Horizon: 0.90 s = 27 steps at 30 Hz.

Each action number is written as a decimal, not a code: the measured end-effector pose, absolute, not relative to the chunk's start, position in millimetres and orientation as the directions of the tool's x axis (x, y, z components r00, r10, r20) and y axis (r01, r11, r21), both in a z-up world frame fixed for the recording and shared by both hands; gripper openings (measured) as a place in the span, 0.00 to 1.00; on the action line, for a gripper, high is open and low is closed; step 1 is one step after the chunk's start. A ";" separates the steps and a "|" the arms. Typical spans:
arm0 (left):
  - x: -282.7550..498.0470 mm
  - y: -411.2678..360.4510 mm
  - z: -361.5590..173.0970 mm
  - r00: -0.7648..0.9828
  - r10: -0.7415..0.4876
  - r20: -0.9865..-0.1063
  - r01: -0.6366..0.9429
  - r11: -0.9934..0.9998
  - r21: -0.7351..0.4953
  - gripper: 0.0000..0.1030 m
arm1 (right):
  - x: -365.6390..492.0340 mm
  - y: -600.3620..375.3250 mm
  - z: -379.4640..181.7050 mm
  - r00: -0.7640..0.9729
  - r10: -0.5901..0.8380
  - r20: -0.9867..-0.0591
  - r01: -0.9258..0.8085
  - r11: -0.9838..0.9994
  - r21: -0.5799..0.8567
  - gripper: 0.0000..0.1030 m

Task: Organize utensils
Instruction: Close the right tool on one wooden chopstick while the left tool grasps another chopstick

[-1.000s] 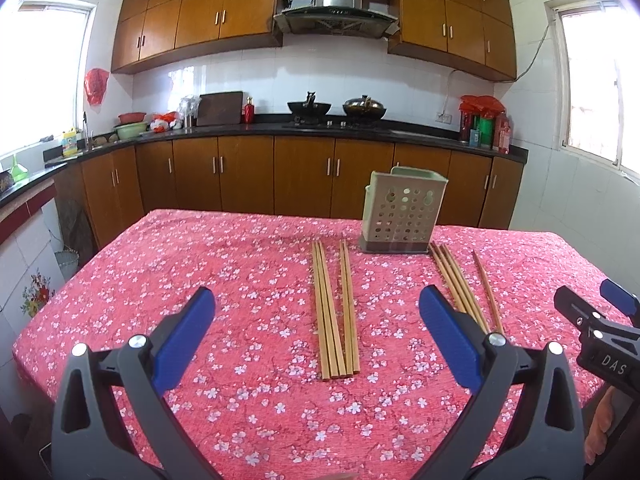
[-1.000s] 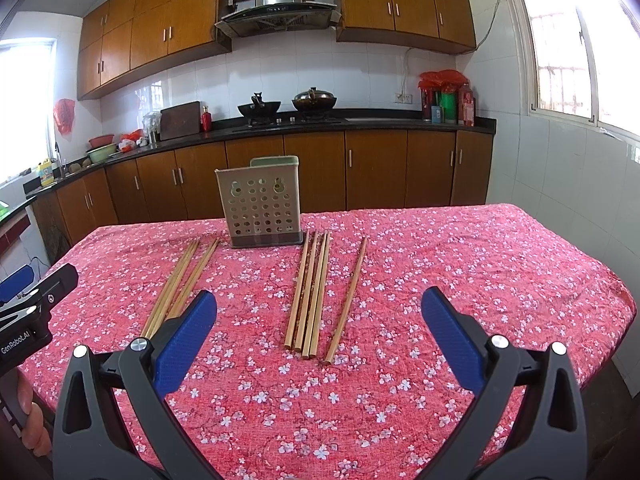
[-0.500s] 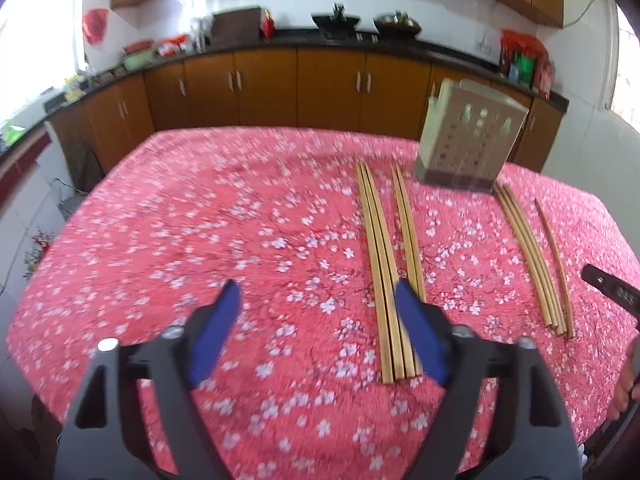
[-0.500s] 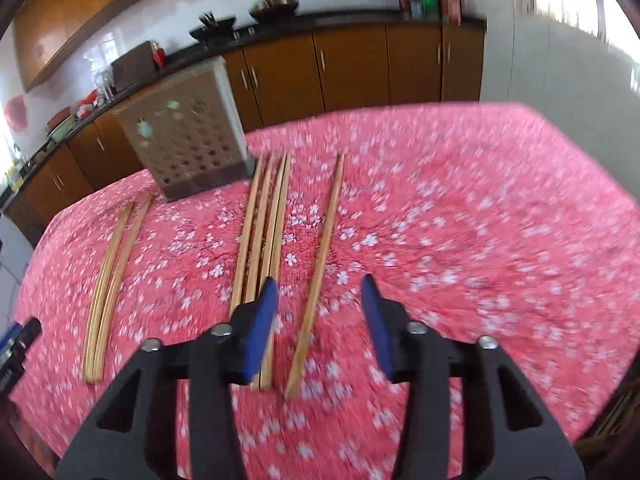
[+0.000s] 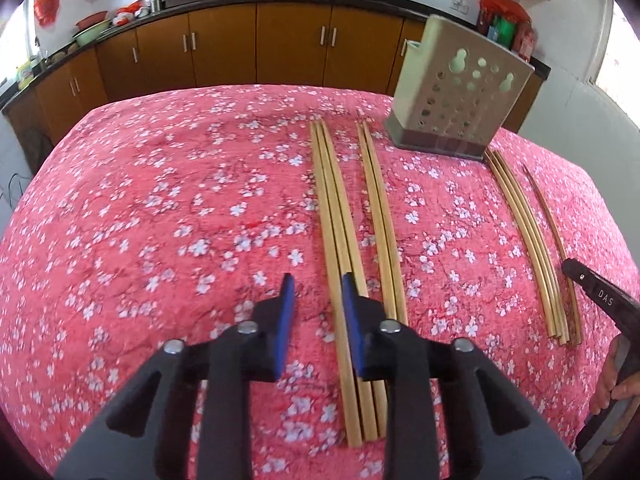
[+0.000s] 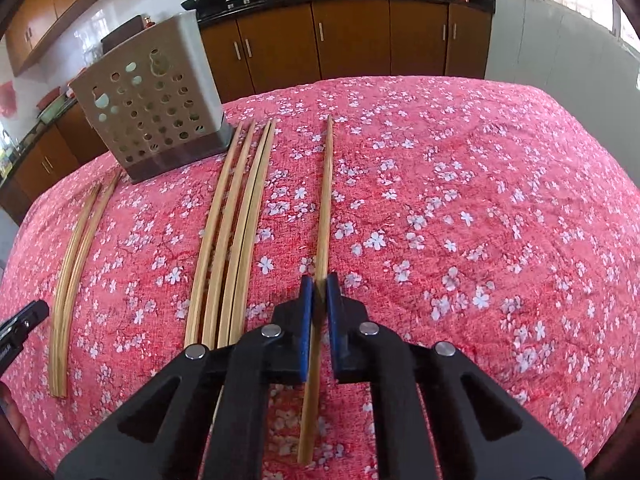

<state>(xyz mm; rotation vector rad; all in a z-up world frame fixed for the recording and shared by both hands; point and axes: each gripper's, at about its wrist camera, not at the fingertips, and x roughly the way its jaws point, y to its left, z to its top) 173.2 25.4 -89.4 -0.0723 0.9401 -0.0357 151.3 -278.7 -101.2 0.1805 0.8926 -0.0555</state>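
Observation:
Wooden chopsticks lie lengthwise on a red flowered tablecloth [image 5: 160, 208]. My left gripper [image 5: 316, 286] is low over the table, its blue pads narrowed around the leftmost stick of a group of chopsticks [image 5: 340, 232], still a small gap apart. My right gripper [image 6: 319, 284] is shut on a single chopstick [image 6: 326, 188] that lies apart to the right of another group of chopsticks [image 6: 232, 224]. A beige perforated utensil holder [image 5: 456, 96] stands upright at the back; it also shows in the right wrist view [image 6: 152, 96].
Two more chopsticks [image 6: 72, 248] lie at the left in the right wrist view. The other gripper's black tip [image 5: 600, 296] shows at the right edge. Brown kitchen cabinets [image 5: 280, 48] and a counter with woks stand behind the table.
Both grippers have dropped toward the table and tilted down. The left jaws have narrowed around a chopstick. The right jaws have closed onto the single chopstick.

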 end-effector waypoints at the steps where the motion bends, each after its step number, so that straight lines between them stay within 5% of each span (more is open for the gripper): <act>1: 175.9 24.1 -92.1 0.590 -0.049 -0.806 -0.002 0.998 -0.063 0.18 | 151.4 -278.4 -100.3 0.627 0.022 -0.778 0.122 0.984 0.127 0.09; 27: 206.5 46.6 -102.4 0.612 0.028 -0.791 -0.037 0.999 0.007 0.08 | 171.4 -287.1 -102.0 0.639 -0.003 -0.769 0.105 0.991 0.082 0.08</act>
